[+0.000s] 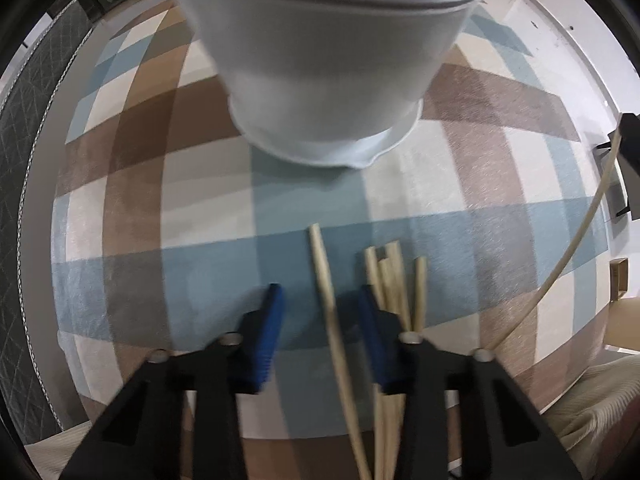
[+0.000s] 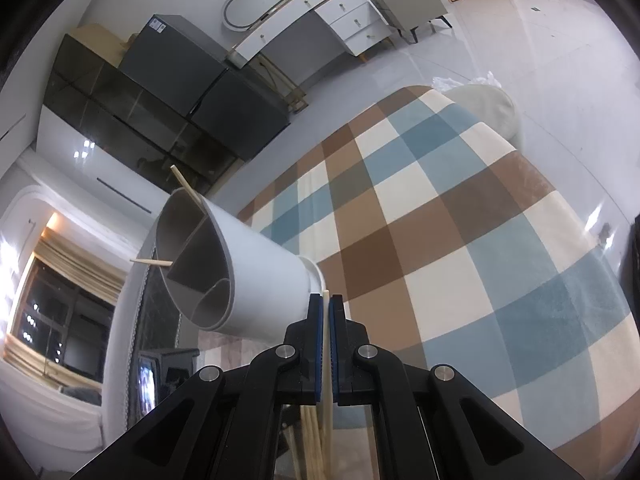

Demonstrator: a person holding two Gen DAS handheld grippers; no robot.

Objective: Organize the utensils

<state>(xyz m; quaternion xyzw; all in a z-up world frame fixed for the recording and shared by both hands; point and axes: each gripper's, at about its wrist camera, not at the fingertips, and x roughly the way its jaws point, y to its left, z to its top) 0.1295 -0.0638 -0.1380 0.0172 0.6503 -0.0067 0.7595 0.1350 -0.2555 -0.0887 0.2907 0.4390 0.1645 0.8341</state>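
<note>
On my left, the left claw (image 1: 316,304) points down over the checked rug (image 1: 480,208). Its pads stand apart around one chopstick (image 1: 320,264), not yet pressing, I think, since the view is blurred. The loose chopsticks (image 1: 394,280) lie just right of it. The white holder (image 1: 320,64) stands beyond, ready for sorting. On my right, the right claw (image 2: 326,300) is clamped on a chopstick (image 2: 327,344), aimed towards that holder's base.

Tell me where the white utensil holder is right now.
In the left wrist view the white utensil holder stands on the checked rug, top centre, beyond the loose chopsticks; the right wrist view shows it left of the right gripper.
</note>
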